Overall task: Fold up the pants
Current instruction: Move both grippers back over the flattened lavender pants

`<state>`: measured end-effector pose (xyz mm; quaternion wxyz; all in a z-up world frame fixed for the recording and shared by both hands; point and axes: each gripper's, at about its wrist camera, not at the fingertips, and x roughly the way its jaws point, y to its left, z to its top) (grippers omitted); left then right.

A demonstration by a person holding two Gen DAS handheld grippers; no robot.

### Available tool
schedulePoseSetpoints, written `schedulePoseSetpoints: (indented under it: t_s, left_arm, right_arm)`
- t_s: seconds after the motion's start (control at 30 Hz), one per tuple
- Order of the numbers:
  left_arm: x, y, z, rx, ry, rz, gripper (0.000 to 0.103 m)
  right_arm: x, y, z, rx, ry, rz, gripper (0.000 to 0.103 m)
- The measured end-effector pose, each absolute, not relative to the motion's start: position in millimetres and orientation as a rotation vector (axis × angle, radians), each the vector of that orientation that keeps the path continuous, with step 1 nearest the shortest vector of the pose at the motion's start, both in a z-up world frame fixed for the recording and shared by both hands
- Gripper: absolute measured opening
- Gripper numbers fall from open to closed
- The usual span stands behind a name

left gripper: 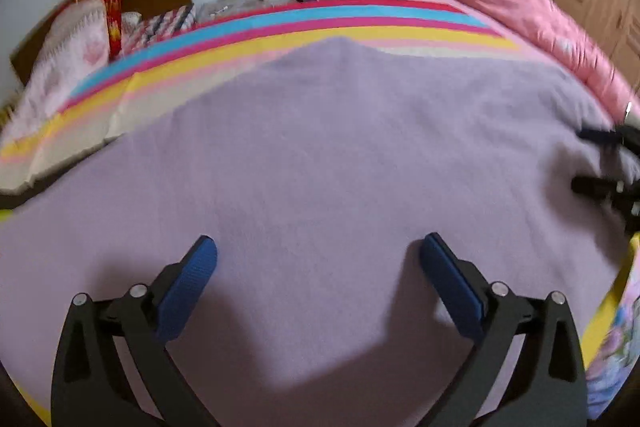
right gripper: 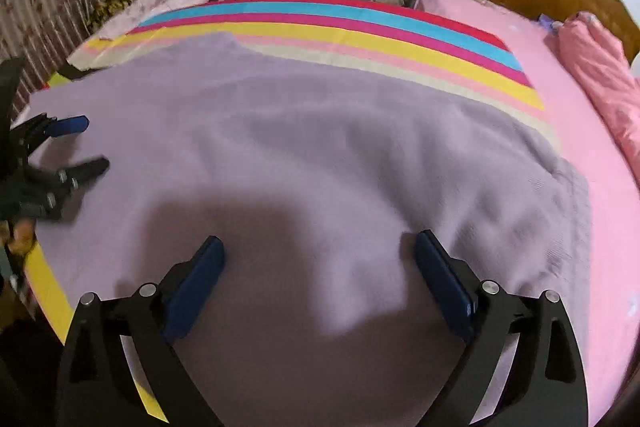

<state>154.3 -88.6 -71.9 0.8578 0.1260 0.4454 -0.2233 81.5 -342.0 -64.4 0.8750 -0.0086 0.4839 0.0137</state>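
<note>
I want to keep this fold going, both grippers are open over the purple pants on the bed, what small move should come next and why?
Probably lower the right gripper onto the bunched right edge of the purple pants and pinch it. Its jaws stand wide with nothing between them, that edge looks rumpled, and the left gripper hangs just as open and empty over smooth cloth.

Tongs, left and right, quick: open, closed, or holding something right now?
Left tongs: open, holding nothing, above the purple fabric.
Right tongs: open, holding nothing, above the same purple fabric.
</note>
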Motion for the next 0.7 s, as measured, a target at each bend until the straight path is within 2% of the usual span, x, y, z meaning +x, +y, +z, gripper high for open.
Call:
schedulePoseSetpoints:
  t_s: [0.13,0.3,0.37,0.5,0.7]
  left_arm:
    - [152,-93,-74,0.281,0.926,-0.452,0.102]
    - [151,-93,-73,0.275,0.923,-0.448,0.102]
    - [151,-93,-72,0.273,0.922,-0.444,0.102]
    - [150,-95,-72,0.270,0.918,-0.440,0.102]
    - [146,-94,-72,0.265,0.914,-0.434,0.102]
  right_arm:
    - [55,-359,-67,0.093,0.974,0.039,0.092]
    - [54,-341,-69,0.004,1.042,0.016,0.092]
    - [65,-345,-58,0.033,1.054,0.020,0.092]
    - [105,-345,-28,0.027,0.922,0.048,0.095]
    - [182,-342,-74,-0.005,1.053,-0.004,0.095]
